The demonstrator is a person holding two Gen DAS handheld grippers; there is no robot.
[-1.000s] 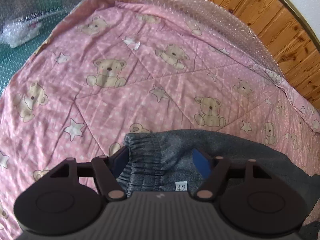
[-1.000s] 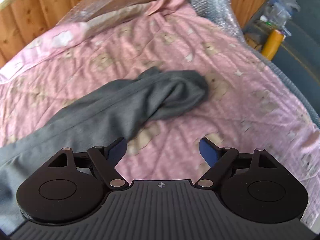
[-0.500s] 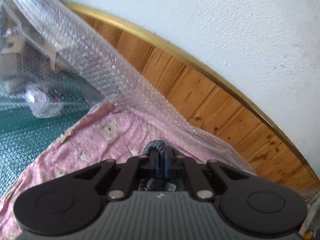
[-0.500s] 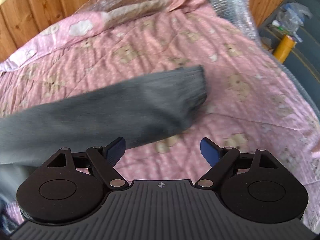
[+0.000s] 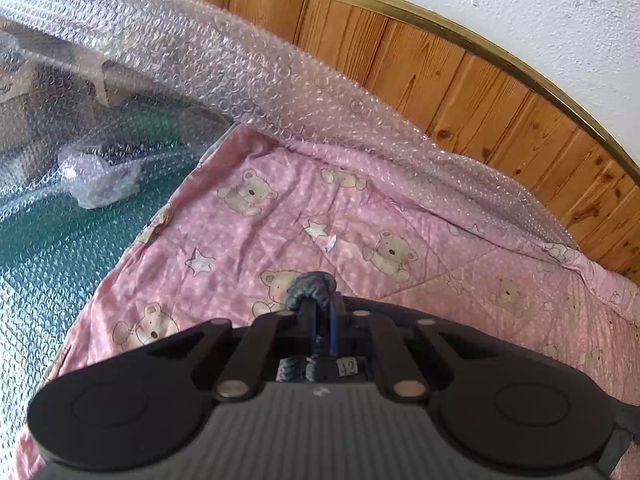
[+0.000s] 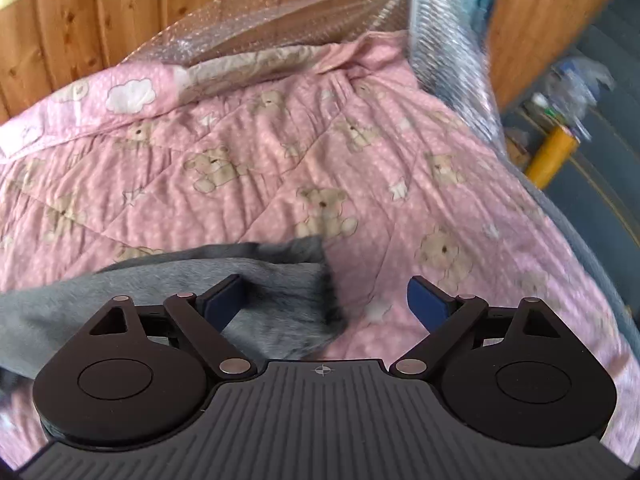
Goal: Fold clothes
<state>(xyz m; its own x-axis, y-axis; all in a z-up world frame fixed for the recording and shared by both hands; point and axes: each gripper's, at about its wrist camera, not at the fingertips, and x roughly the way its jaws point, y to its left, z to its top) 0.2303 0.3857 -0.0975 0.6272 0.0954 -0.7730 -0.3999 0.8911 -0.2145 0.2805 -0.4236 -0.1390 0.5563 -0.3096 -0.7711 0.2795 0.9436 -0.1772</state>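
A: While I hold the rig over the bed, my left gripper is pinched tight on the grey trousers, at the gathered waistband. A bunch of that elastic edge pokes out above the fingertips, and a white size tag reading 42 sits just below them.

B: And the right side?

A: My right gripper is spread wide, holding nothing. The trouser leg end lies under and between its blue pads, closer to the left one. I can't tell if the pad touches the cloth; the fabric is motion-blurred there.

B: Where's the garment overall?

A: In the right wrist view it runs in from the left edge and ends near centre, over the pink quilt with teddy bears and stars. The cuff edge is dark and ribbed. In the left wrist view only the pinched bunch and a sliver at the lower right edge show; the gripper body hides the rest.

B: Surroundings?

A: Bubble wrap drapes along the far side of the quilt, against the wood panelling with its gold trim. Green surface to the left, also under bubble wrap, with a crumpled plastic bag on it. A yellow cylinder stands off the bed to the right, blurred.
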